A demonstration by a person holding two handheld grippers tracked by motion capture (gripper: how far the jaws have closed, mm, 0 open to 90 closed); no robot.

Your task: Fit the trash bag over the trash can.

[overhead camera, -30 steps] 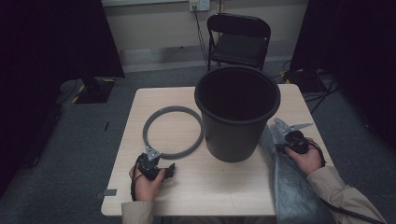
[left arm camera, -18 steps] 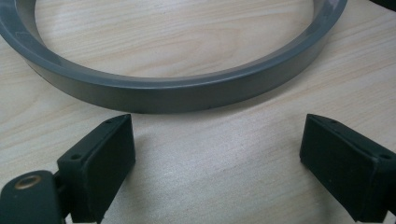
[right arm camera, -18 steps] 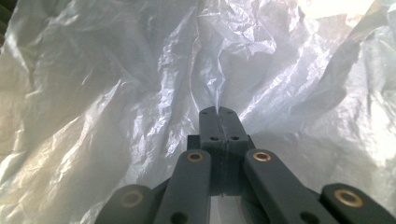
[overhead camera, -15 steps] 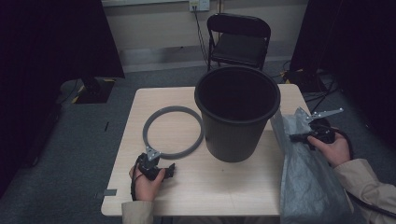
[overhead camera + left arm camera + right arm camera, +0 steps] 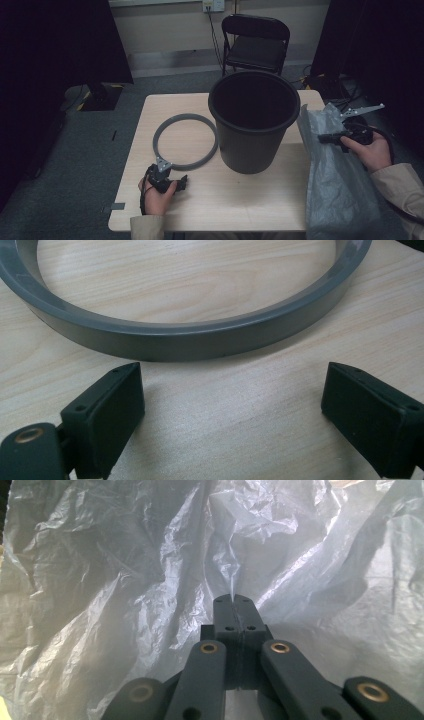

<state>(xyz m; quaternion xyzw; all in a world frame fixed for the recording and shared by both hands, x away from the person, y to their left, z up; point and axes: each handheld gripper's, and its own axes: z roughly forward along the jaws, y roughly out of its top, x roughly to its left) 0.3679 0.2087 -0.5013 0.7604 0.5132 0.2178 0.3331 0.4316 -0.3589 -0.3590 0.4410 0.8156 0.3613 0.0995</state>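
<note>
A black bucket (image 5: 252,120) stands upright in the middle of the wooden table (image 5: 150,112). To its left lies a grey ring (image 5: 185,141), also close ahead in the left gripper view (image 5: 190,337). My left gripper (image 5: 181,183) rests on the table near the front edge, just short of the ring, jaws open (image 5: 235,407) with nothing between them. My right gripper (image 5: 324,137) is raised at the bucket's right, shut (image 5: 233,611) on a fold of a grey plastic bag (image 5: 330,180), which hangs down past the table edge. The crinkled bag (image 5: 150,580) spreads across the right gripper view.
A black folding chair (image 5: 255,42) stands beyond the table's far edge. Cables lie on the floor at the right (image 5: 325,80). Dark curtains close in on both sides. Bare tabletop lies in front of the bucket.
My right gripper has lifted the bag up and to the right, from beside the bucket to off the table's right edge. The left gripper has stayed put.
</note>
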